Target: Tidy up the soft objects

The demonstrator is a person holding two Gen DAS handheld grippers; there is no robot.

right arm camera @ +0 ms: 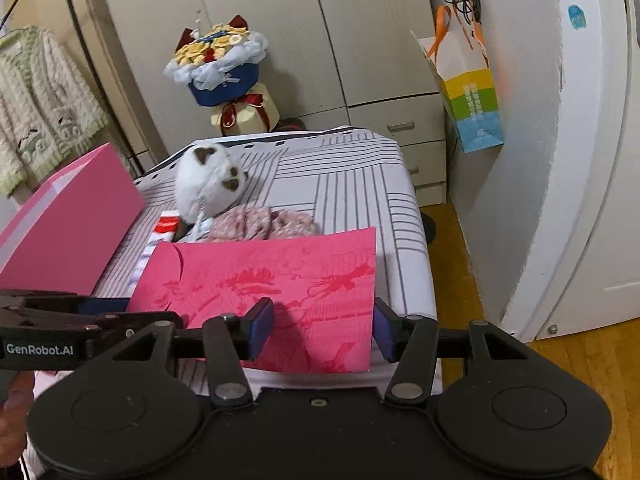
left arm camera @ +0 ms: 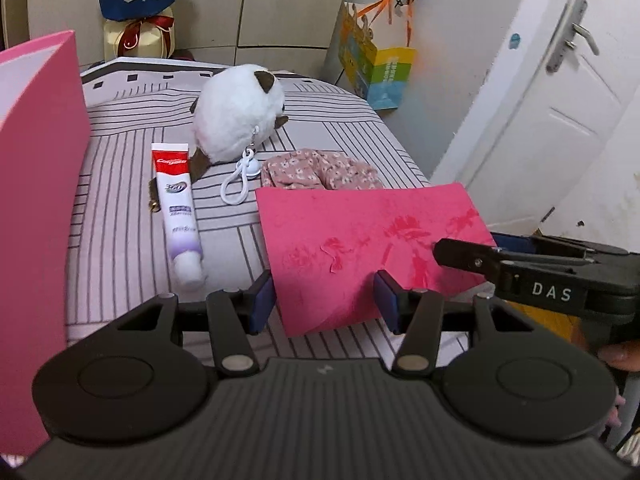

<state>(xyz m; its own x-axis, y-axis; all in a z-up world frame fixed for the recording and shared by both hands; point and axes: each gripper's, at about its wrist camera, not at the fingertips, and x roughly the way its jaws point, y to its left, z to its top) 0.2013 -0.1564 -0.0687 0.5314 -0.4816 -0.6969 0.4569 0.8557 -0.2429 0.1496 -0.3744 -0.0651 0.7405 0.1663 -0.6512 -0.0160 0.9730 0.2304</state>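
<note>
My left gripper hung with fingers released over the pink paper's near edge, right gripper released too, nothing held, white plush toy and floral cloth beyond on the striped counter, beside the toothpaste

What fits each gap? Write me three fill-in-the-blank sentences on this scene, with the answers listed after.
The plush toy is mostly ____ with brown patches.
The tube lying beside the toy holds ____.
The floral cloth lies just behind the flat ____ paper sheet.
Missing words: white; toothpaste; pink.
</note>
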